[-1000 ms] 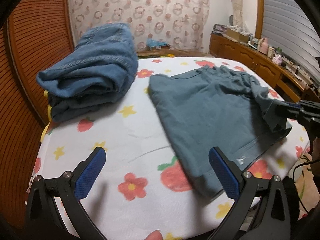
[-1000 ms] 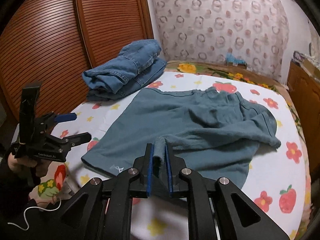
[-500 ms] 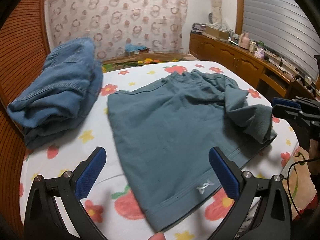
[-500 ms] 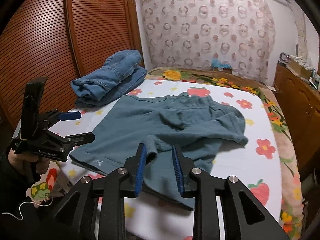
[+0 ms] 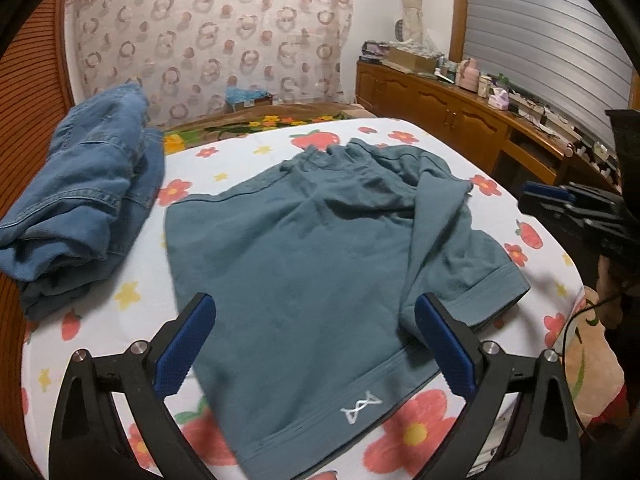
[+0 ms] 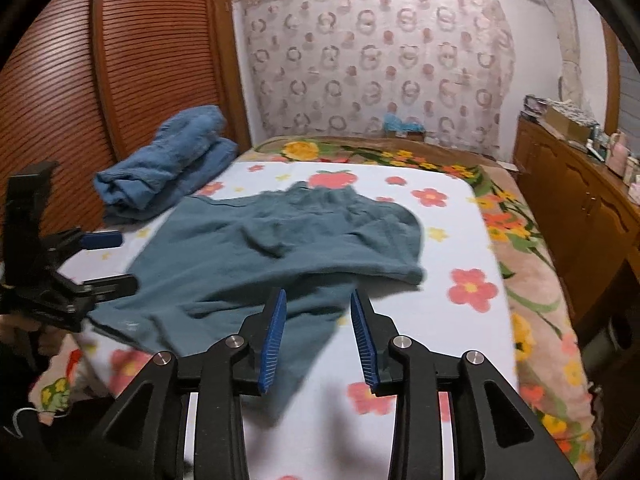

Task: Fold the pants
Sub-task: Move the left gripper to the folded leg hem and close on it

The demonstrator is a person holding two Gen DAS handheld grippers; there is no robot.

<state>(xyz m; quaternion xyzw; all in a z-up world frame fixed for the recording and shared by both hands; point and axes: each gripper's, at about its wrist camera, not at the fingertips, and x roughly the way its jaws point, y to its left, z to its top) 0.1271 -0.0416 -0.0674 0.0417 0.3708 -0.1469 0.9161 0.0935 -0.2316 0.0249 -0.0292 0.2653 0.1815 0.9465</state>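
Observation:
Teal shorts (image 5: 300, 248) lie spread on the flowered bed sheet (image 5: 132, 296), one leg folded across the other and a white logo at the near hem. My left gripper (image 5: 316, 304) hovers open and wide over that near hem, touching nothing. In the right wrist view the shorts (image 6: 280, 248) sit just beyond my right gripper (image 6: 318, 294). Its jaws are opening, with no cloth pressed between the blue pads. Each gripper also shows in the other's view: the right gripper (image 5: 560, 200) at the bed's right edge, the left gripper (image 6: 120, 260) at the left edge.
Folded blue jeans (image 5: 80, 200) are stacked at the bed's far left, against a slatted wooden wardrobe (image 6: 80, 80). A wooden cabinet (image 5: 460, 120) with small items runs along the right wall. A patterned curtain hangs behind the bed.
The right gripper let go of the fold of teal cloth it was pinching and its jaws parted; the cloth dropped onto the shorts. The left gripper swung rightward over the shorts' near hem.

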